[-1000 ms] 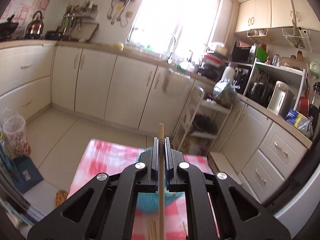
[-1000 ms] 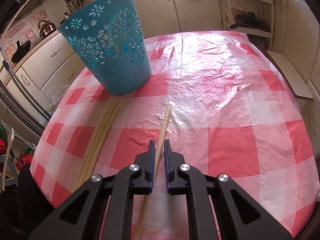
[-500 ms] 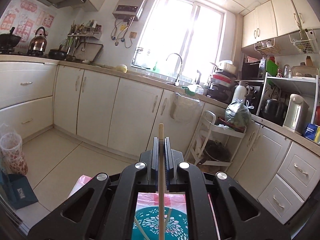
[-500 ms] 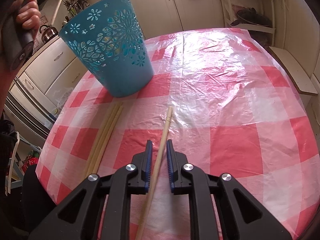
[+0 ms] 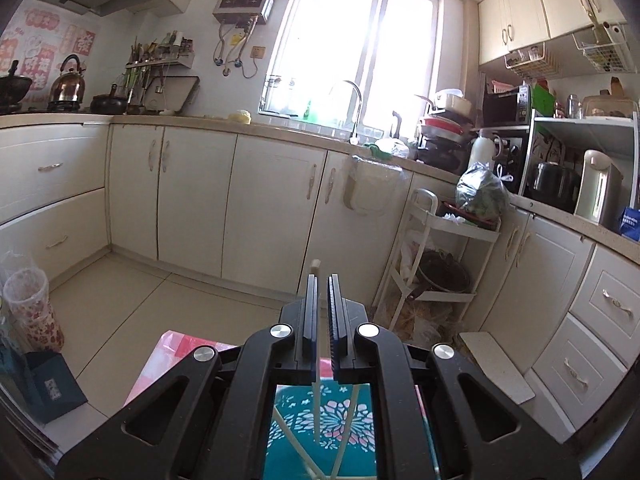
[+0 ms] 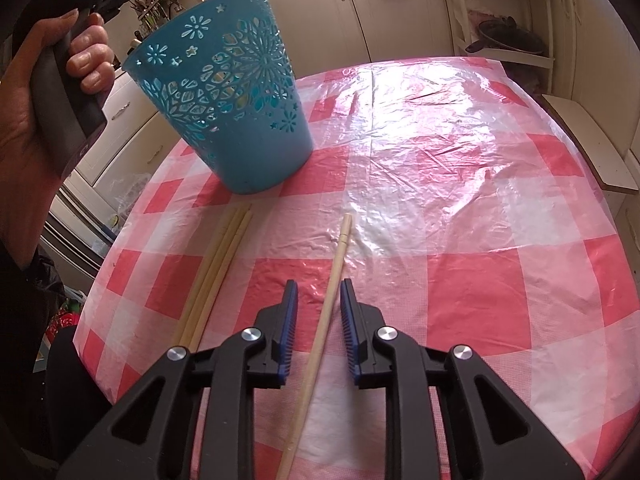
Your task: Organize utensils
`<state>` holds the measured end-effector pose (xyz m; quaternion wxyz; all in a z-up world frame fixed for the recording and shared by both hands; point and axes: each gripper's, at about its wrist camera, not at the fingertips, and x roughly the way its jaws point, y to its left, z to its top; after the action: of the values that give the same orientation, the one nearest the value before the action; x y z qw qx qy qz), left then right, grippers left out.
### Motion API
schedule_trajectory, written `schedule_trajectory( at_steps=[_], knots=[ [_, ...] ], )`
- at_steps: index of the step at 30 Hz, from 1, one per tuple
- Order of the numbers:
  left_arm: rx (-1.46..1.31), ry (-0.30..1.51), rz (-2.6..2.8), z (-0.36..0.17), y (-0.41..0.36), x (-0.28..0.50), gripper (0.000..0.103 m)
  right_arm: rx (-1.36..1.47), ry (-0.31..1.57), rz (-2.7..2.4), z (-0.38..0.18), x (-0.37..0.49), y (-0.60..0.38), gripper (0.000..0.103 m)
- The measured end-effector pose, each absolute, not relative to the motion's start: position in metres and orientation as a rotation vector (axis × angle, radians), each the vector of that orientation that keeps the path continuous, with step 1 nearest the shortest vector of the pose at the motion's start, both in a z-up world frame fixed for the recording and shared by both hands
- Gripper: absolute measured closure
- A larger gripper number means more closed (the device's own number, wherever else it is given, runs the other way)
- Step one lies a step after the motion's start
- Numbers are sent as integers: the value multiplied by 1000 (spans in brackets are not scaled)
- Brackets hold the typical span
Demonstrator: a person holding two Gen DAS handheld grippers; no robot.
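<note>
chopstick lies between opening right claw

One blue basket near the far left corner of the table. Three bundled chopsticks by the left edge, one single chopstick beside them. One upright chopstick over the basket, two leaning chopsticks visible inside.
</note>
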<state>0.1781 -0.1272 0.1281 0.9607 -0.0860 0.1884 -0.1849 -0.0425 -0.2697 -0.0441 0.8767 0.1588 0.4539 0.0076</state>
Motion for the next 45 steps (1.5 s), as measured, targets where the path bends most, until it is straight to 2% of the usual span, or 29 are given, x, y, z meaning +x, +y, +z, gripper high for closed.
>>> schedule_trajectory(
  at_steps=[4, 5, 7, 8, 10, 14, 23, 29, 32, 45],
  knots=[
    [-105, 449, -393, 120, -127, 171, 97, 323, 946, 13, -44, -43, -269, 81],
    [-101, 456, -387, 118, -123, 168, 94, 319, 946, 11, -44, -43, -268, 81],
    [-113, 462, -362, 116, -109, 160, 79, 313, 946, 11, -44, -43, -267, 81],
    [-126, 459, -340, 116, -98, 154, 63, 312, 945, 13, -44, -43, -267, 81],
    [-151, 442, -294, 114, -76, 141, 49, 314, 945, 14, -44, -44, -267, 81],
    [-179, 458, -211, 91, -28, 114, 36, 305, 940, 13, -44, -46, -268, 81],
    [-226, 677, -166, 0, 21, 107, 33, 256, 954, -44, -43, -32, -262, 81],
    [-209, 703, -223, -13, 15, 109, 27, 128, 973, -99, -43, -20, -247, 83],
    [-220, 734, -237, -19, 14, 110, 26, 70, 996, -56, -43, -21, -241, 94],
    [-215, 776, -271, -27, 2, 111, 24, -53, 1086, 31, -40, -19, -229, 96]
  ],
)
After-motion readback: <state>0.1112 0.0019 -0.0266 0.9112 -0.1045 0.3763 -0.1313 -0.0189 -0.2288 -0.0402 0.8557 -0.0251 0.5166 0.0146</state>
